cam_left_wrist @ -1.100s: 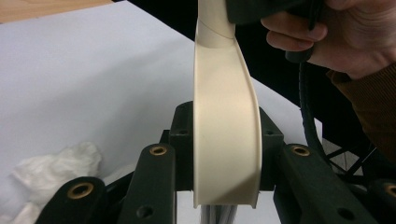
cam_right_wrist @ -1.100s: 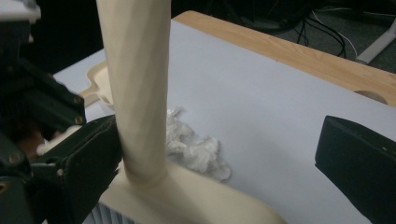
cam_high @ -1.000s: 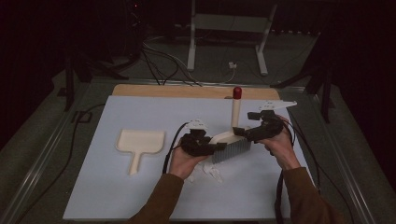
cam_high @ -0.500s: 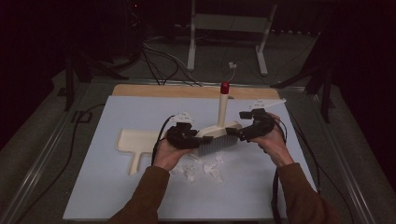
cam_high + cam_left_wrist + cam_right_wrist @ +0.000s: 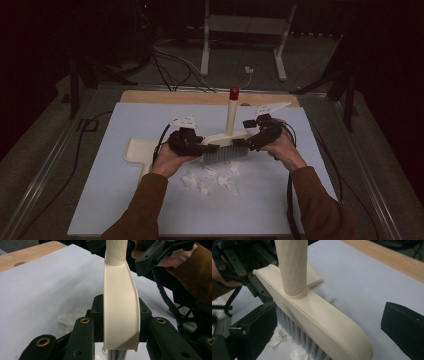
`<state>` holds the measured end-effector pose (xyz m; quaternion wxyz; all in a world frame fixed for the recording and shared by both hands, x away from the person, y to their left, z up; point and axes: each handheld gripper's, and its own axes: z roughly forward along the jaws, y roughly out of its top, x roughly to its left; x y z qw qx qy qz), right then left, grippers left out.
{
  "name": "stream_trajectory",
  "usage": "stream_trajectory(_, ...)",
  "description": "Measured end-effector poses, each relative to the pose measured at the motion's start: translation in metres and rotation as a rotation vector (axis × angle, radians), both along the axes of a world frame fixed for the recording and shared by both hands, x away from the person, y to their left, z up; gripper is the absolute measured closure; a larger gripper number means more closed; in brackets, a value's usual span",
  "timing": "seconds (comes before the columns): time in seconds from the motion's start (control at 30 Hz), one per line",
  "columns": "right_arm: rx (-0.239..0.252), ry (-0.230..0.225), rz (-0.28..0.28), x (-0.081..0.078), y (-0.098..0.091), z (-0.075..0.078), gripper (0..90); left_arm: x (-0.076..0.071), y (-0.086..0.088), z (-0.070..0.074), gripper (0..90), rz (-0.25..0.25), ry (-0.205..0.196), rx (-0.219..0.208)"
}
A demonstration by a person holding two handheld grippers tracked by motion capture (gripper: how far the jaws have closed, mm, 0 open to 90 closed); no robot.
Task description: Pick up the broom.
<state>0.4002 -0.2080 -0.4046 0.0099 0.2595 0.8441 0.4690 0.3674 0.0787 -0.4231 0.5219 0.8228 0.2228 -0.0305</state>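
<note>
High view: a cream plastic brush [image 5: 226, 144] is held level between two grippers above a pale blue sheet [image 5: 125, 200].
Brush body: smooth, curved cream plastic back (glossy in the left gripper view [image 5: 121, 312]), with a round handle that stands upright from its middle and ends in a red cap [image 5: 233, 93].
Bristles: a dense row of fine grey-white fibres [image 5: 299, 336] pointing down from the brush.
Paper scraps: crumpled white bits [image 5: 210, 179] lying on the sheet just below the brush.
Dustpan: flat cream plastic [image 5: 140, 150], lying on the sheet to the left of the brush, partly behind the left hand.
Table edge: bare light wood [image 5: 200, 97] beyond the brush, past the far border of the sheet.
Left gripper [image 5: 192, 146]: black jaws clamped on the left end of the brush, one pad on each long side of its back.
Right gripper [image 5: 250, 142]: at the right end of the brush; one black pad [image 5: 257, 327] lies against the bristle side, the other [image 5: 403, 326] stands clear of the plastic back, so the jaws are parted.
</note>
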Motion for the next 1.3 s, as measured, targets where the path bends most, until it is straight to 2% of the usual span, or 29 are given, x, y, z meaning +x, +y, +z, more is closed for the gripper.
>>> stream_trajectory(0.1, -0.028, 0.007, 0.044, 0.001, 0.007, -0.002, 0.8, 0.000, 0.001, 0.001, 69.9, -0.010, 0.004, 0.001)
stream_trajectory(0.2, -0.058, -0.019, 0.072, 0.001, 0.013, -0.001, 3.9, 0.000, 0.001, 0.002, 69.9, -0.013, 0.001, 0.005)
stream_trajectory(0.3, -0.066, -0.018, 0.098, 0.002, 0.016, -0.001, 6.2, 0.000, 0.002, 0.003, 69.9, -0.033, 0.000, 0.004)
stream_trajectory(0.4, -0.078, -0.018, 0.168, 0.003, 0.021, 0.000, 17.0, 0.000, 0.003, 0.003, 69.9, -0.044, -0.003, 0.008)
stream_trajectory(0.43, -0.078, -0.018, 0.168, 0.003, 0.021, 0.000, 17.0, 0.000, 0.003, 0.003, 69.9, -0.044, -0.003, 0.008)
stream_trajectory(0.5, -0.097, -0.020, 0.227, 0.004, 0.024, -0.001, 20.6, 0.000, 0.004, 0.003, 69.9, -0.059, -0.006, 0.001)
stream_trajectory(0.6, -0.088, -0.009, 0.262, 0.005, 0.025, -0.002, 23.1, -0.001, 0.004, 0.003, 69.8, -0.069, -0.008, 0.001)
stream_trajectory(0.63, -0.086, -0.003, 0.278, 0.005, 0.025, -0.002, 29.1, -0.001, 0.004, 0.003, 69.8, -0.071, -0.005, 0.003)
stream_trajectory(0.67, -0.086, -0.003, 0.278, 0.005, 0.025, -0.002, 29.1, -0.001, 0.004, 0.003, 69.8, -0.071, -0.005, 0.003)
stream_trajectory(0.7, -0.079, 0.003, 0.302, 0.005, 0.025, -0.002, 33.4, 0.000, 0.004, 0.002, 69.8, -0.076, -0.003, 0.002)
stream_trajectory(0.73, -0.073, 0.012, 0.333, 0.005, 0.025, -0.003, 41.4, 0.001, 0.004, 0.001, 69.7, -0.079, 0.002, 0.001)
stream_trajectory(0.83, -0.067, 0.032, 0.351, 0.006, 0.025, -0.004, 46.7, 0.002, 0.005, 0.000, 68.1, -0.078, 0.009, -0.014)
stream_trajectory(0.87, -0.050, 0.051, 0.374, 0.006, 0.023, -0.006, 53.1, 0.004, 0.005, -0.002, 66.9, -0.063, 0.021, -0.030)
stream_trajectory(0.97, -0.060, 0.050, 0.376, 0.005, 0.023, -0.007, 56.6, 0.005, 0.005, -0.003, 63.5, -0.044, 0.026, -0.024)
stream_trajectory(1.03, -0.068, 0.059, 0.398, 0.003, 0.025, -0.009, 65.7, 0.005, 0.004, -0.004, 52.6, -0.011, 0.028, -0.016)
stream_trajectory(1.1, -0.060, 0.047, 0.399, -0.001, 0.027, -0.009, 67.5, 0.005, 0.005, -0.005, 47.2, 0.006, 0.029, -0.023)
stream_trajectory(1.13, -0.060, 0.048, 0.393, -0.001, 0.027, -0.009, 67.6, 0.005, 0.005, -0.004, 45.7, 0.031, 0.036, -0.042)
stream_trajectory(1.17, -0.060, 0.042, 0.387, -0.001, 0.028, -0.008, 67.6, 0.004, 0.006, -0.004, 43.6, 0.057, 0.030, -0.043)
stream_trajectory(1.3, -0.071, 0.037, 0.349, 0.001, 0.026, -0.009, 67.6, 0.001, 0.013, 0.001, 24.1, 0.155, 0.003, -0.047)
